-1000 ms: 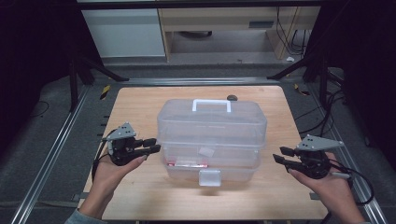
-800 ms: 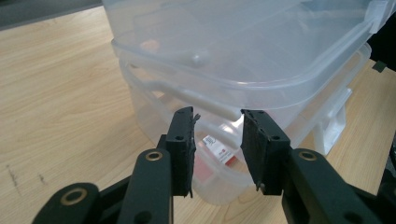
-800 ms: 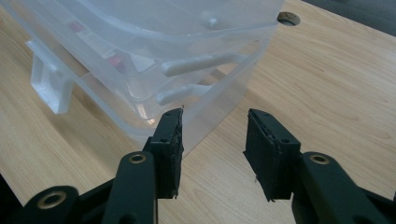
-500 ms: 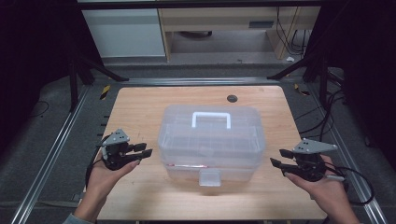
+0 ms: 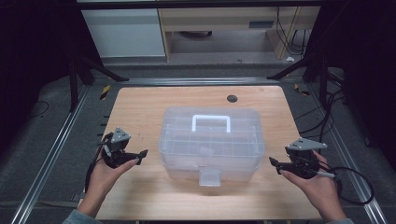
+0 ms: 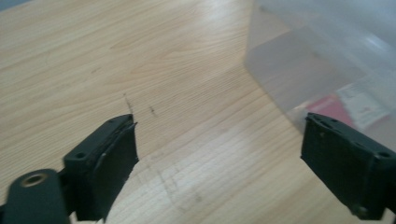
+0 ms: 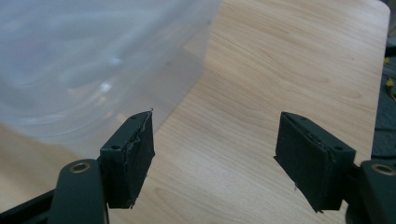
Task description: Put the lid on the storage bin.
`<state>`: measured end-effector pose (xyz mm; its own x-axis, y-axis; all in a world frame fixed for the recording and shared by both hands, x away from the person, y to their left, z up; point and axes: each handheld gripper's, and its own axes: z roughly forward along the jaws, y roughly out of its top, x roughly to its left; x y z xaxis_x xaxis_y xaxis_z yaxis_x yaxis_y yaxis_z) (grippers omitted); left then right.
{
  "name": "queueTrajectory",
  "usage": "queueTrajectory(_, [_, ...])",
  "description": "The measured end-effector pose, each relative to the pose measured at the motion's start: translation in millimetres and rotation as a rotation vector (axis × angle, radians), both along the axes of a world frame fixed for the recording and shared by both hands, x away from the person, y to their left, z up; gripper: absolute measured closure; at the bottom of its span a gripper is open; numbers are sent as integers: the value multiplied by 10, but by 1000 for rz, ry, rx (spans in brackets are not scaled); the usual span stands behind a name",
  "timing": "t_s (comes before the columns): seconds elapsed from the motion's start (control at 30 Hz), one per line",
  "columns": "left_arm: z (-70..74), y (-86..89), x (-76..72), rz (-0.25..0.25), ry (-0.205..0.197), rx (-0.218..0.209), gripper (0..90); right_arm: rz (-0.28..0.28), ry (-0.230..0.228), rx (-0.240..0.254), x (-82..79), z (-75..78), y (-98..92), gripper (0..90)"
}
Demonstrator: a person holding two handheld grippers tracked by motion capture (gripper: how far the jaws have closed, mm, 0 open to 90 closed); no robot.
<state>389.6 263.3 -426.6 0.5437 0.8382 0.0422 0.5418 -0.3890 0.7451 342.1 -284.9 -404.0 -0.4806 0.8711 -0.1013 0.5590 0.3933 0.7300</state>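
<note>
Clear plastic box mid-worktop, both tools beside it.
Left tool and right tool, just opened, stand spread, empty; box looks light, stiff, slippery — lift by its white handle.

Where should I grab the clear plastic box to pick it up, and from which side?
Probably by the white handle on top of the clear plastic box. It lies along the lid's centre, so come from straight above with the jaws across the bar. The walls look too wide and smooth for one gripper; the open left gripper and right gripper flank them.
</note>
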Motion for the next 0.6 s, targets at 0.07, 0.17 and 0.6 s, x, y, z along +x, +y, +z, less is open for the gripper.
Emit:
queueTrajectory(0.07, [-98, 8, 130, 8, 28, 30, 71, -22, 8, -6, 74, -67, -9, 279])
queueTrajectory(0.17, [-172, 17, 230, 16, 45, 42, 51, -51, 27, -2, 207, -168, -42, 277])
queueTrajectory(0.6, [-558, 48, 848, 103, 85, 66, 56, -151, 52, -15, 917, -547, -198, 336])
